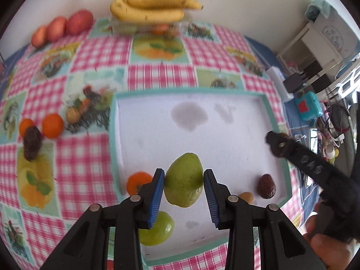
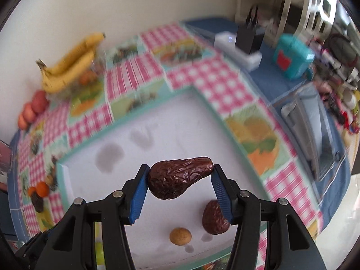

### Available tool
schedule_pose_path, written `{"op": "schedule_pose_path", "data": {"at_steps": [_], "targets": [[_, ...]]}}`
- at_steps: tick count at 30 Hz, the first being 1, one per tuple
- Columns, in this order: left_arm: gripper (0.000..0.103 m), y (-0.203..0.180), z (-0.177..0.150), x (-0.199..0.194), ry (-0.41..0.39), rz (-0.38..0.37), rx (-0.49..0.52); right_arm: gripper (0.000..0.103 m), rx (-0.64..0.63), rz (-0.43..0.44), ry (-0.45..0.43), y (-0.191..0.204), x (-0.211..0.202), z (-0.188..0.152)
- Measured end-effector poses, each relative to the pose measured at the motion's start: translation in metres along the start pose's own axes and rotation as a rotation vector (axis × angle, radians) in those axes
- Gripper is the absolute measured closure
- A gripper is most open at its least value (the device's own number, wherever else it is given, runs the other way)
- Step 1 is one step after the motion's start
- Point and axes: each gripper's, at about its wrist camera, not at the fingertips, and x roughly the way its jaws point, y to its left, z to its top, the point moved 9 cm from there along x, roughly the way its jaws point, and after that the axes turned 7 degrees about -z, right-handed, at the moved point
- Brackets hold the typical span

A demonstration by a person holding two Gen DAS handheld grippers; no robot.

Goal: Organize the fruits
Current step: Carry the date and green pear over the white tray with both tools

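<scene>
My left gripper is shut on a green fruit and holds it above the near part of a white tray with a teal rim. In that tray lie an orange, a second green fruit, a brown date and a small tan fruit. My right gripper is shut on a wrinkled brown date over the same tray. Below it rest another date and the tan fruit. The right gripper also shows at the tray's right edge.
Bananas lie on a clear box at the back wall, red apples to their left. Two oranges and a date sit on the checked cloth left of the tray. A teal box and clutter stand at right.
</scene>
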Motion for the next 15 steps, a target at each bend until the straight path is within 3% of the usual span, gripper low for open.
{"op": "schedule_pose_path", "data": {"at_steps": [15], "targets": [[0.065,0.016,-0.016,0.028,0.057,0.009,-0.029,0.045,-0.024,-0.034,0.081,0.001,0.034,-0.019]]}}
